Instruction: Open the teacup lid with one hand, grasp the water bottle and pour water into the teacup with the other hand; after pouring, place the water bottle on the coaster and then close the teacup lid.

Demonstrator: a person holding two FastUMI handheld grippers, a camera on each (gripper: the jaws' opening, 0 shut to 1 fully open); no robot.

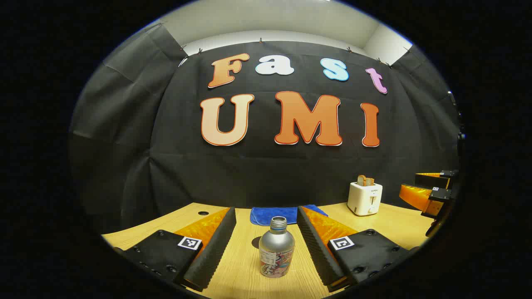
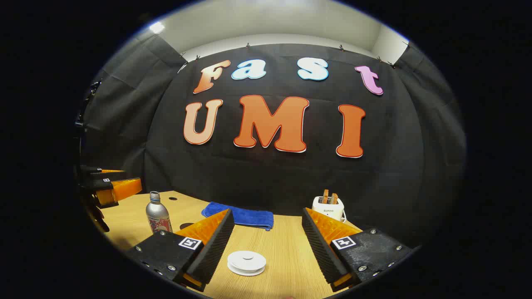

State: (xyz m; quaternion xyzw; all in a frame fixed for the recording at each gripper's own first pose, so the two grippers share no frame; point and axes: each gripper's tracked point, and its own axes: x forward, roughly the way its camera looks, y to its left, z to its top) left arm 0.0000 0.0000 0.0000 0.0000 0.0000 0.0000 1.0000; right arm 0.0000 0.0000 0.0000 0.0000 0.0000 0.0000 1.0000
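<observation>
Left gripper view: one water bottle (image 1: 276, 252) between spread left claw (image 1: 266, 245); right claw (image 2: 266, 245) likewise apart; one teacup lid (image 2: 246, 262).

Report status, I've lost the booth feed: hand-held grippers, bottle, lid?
Left hand-held gripper open, straddling upright water bottle, no contact. Right hand-held gripper open, white teacup lid ahead, untouched. Path clear.

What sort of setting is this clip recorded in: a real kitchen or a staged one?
Likely a staged recording booth, not a real kitchen: black cloth walls in a wooden table, and a few household props stand on it: a toaster, a blue towel and a water bottle.
</observation>
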